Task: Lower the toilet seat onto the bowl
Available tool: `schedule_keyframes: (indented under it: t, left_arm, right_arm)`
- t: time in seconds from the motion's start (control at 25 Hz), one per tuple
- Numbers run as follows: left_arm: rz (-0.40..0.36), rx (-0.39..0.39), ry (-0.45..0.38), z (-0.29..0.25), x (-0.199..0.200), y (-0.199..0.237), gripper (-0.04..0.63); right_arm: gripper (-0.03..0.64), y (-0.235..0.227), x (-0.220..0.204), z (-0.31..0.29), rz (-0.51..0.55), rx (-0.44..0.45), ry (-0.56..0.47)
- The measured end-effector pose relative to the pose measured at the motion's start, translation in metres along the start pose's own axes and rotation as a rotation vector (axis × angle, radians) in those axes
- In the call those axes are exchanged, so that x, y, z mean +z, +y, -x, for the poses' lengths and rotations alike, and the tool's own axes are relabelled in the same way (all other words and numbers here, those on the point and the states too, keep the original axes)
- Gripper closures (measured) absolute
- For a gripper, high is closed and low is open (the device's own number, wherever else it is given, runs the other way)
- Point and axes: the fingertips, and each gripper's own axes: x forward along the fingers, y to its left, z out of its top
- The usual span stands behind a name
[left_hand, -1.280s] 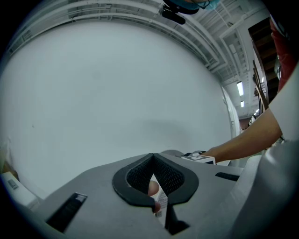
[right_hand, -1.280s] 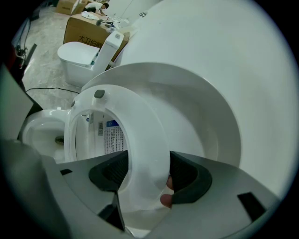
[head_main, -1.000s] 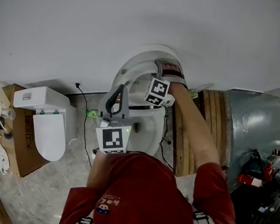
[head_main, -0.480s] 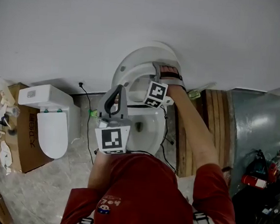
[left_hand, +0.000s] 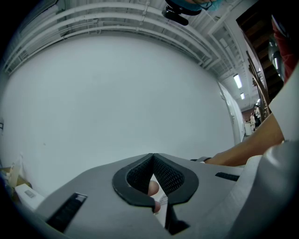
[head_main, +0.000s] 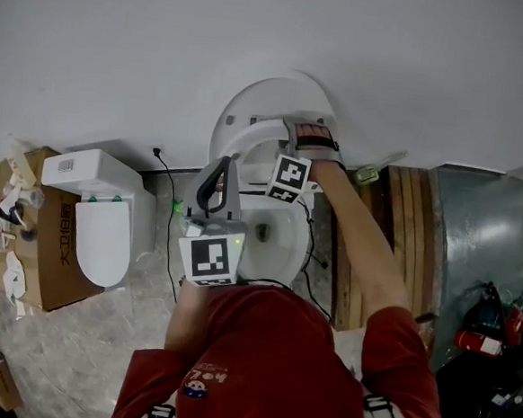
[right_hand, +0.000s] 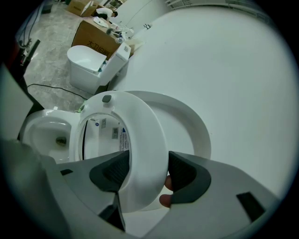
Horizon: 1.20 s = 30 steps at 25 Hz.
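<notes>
Clearly, the seat [right_hand: 142,140] is not down: it stands steeply tilted over the bowl [right_hand: 44,133], hinged at the back, and its free front edge is up in the air. Behind it the lid [right_hand: 189,126] stands upright close to the white wall [head_main: 275,33], and there is an open gap between seat and lid at the front edge. On the under side of the seat a small grey bumper [right_hand: 107,99] is visible.

The right gripper [right_hand: 145,173] pinches this front edge of the seat; one dark pad is on the inner face of the ring and the other on the outer face, both touching it. Two fingertips [right_hand: 164,200] show just under the outer pad.

The left gripper [left_hand: 153,161] holds nothing. Its jaws are pressed together at the tips and it points up toward the wall. In the head view it is in front of the person, near the left side of the bowl and apart from the seat.

On the floor [head_main: 80,343], well to the left, a second toilet [head_main: 102,227] stands beside a cardboard box [head_main: 38,240]. A black cable [head_main: 166,223] runs down between the two toilets. To the right of the bowl, wooden planks [head_main: 404,233] are standing.
</notes>
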Motion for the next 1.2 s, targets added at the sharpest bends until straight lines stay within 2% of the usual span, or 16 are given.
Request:
schedule_keyframes:
  t: [0.32, 0.52, 0.8, 1.2]
  left_arm:
    - [-0.037, 0.023, -0.003, 0.017, 0.009, -0.022, 0.583]
    - [-0.093, 0.031, 0.006, 0.032, 0.007, -0.045, 0.583]
    - [-0.054, 0.1, 0.027, 0.061, 0.008, -0.065, 0.583]
    - [-0.057, 0.159, 0.075, 0.096, 0.002, -0.081, 0.583]
  right_arm:
    - [0.36, 0.008, 0.009, 0.024, -0.024, -0.024, -0.076]
    - [0.36, 0.014, 0.009, 0.034, -0.025, -0.034, -0.097]
    - [0.362, 0.031, 0.006, 0.049, 0.031, -0.039, -0.112]
    - [0.364, 0.049, 0.007, 0.074, 0.073, -0.046, -0.151]
